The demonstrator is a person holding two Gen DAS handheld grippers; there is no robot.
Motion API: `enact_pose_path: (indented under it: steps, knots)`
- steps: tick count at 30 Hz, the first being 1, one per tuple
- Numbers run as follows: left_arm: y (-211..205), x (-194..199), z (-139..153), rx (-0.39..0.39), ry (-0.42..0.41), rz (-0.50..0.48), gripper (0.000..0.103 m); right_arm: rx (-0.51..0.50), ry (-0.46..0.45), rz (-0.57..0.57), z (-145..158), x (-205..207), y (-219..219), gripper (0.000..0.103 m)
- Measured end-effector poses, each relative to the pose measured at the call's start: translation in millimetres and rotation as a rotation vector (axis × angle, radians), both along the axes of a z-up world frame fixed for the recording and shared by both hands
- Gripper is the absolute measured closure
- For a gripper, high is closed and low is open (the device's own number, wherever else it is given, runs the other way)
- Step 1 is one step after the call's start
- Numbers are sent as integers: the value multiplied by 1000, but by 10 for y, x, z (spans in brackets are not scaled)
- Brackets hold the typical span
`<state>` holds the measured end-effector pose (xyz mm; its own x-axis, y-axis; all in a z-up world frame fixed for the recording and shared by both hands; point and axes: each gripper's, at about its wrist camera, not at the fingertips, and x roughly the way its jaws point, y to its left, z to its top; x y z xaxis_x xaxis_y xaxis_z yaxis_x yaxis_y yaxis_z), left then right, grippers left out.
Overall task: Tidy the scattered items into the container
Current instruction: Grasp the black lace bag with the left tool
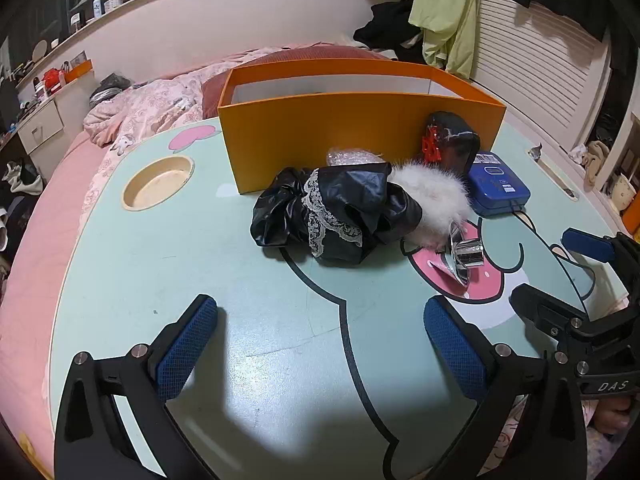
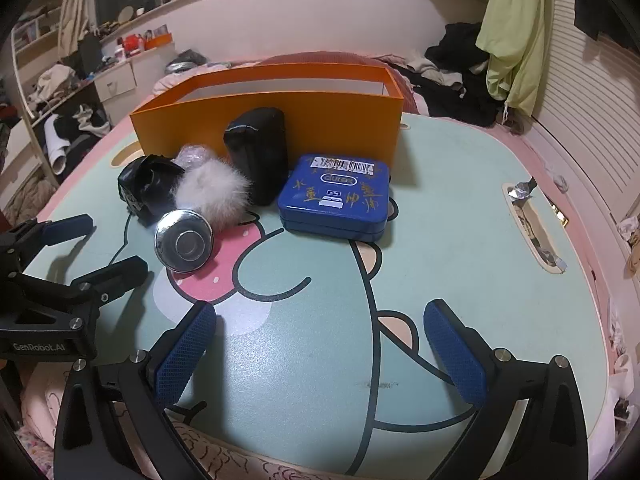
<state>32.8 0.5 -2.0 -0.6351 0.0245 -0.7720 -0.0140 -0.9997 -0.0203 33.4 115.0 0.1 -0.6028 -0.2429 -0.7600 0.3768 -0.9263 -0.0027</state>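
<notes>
An open orange box [image 1: 304, 132] [image 2: 320, 120] stands at the far side of a pale green lap table [image 1: 168, 280] [image 2: 460, 260]. In front of it lie a crumpled black garment with white lace [image 1: 336, 212] [image 2: 150, 184], a white fur puff [image 1: 432, 196] [image 2: 212, 192], a black pouch [image 1: 452, 144] [image 2: 258, 152], a blue tin [image 1: 498, 188] [image 2: 338, 196] and a shiny metal piece [image 1: 464, 254] [image 2: 184, 242]. My left gripper [image 1: 320, 336] is open above bare tabletop, short of the garment. My right gripper [image 2: 320, 340] is open too, short of the tin, with nothing between its fingers.
The table rests on a bed with pink bedding [image 1: 36, 240]. A round cup recess [image 1: 158, 182] sits at its left, a slot with foil scraps [image 2: 534, 224] at its right. Clothes hang by a slatted wardrobe [image 2: 516, 40]; a cluttered desk [image 2: 116, 76] stands left.
</notes>
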Motion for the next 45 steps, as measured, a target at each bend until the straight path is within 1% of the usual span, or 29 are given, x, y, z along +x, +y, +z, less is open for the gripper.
enact_pose_path:
  steps: [11,15,18,19,21,23,24,25,26,27,29,32,36,37,39,40,41,42,43,45]
  knots:
    - [2,-3,22,2,10,15,0,-1,1,0,0,-1,2,0]
    - [-32,8,140,47,46,2,0,-3,2,0,0,-6,6,0]
    - [-113,-69,290,134,86,-3,0,-4,3,1,16,8,-18,0]
    - [-131,-120,324,151,91,-1,0,-4,4,2,18,-4,-17,0]
    - [-122,-261,376,144,98,-4,5,-5,5,1,34,75,-44,0]
    - [-84,-389,370,114,90,-6,19,-5,5,1,33,76,-45,0]
    - [-74,-458,347,105,78,-9,23,-5,5,1,33,77,-45,0]
    - [-77,-510,313,108,59,-12,34,-5,5,1,34,76,-45,0]
    - [-96,-560,271,125,36,-16,41,-5,5,1,35,74,-45,0]
    - [-122,-588,246,146,21,-20,43,-4,5,1,32,78,-44,0]
    - [-176,-540,234,181,41,-19,52,-5,5,1,32,79,-44,0]
    - [-240,-402,268,206,61,-19,57,-5,5,1,30,79,-41,0]
    - [-247,-95,379,246,94,-41,57,-5,5,0,28,81,-40,0]
    - [-225,-15,391,246,97,-50,57,-5,5,0,29,80,-40,0]
    - [-150,116,372,208,96,-63,56,-5,5,0,27,82,-36,0]
    - [-106,161,346,173,95,-65,50,-5,5,0,31,76,-35,0]
    - [-61,177,304,139,90,-62,38,-5,5,1,26,81,-34,0]
    - [-29,173,277,117,87,-57,34,-5,5,1,25,82,-34,0]
    - [4,160,254,96,90,-52,30,-5,5,1,29,76,-33,0]
    - [31,143,249,83,90,-49,30,-6,6,1,25,83,-33,0]
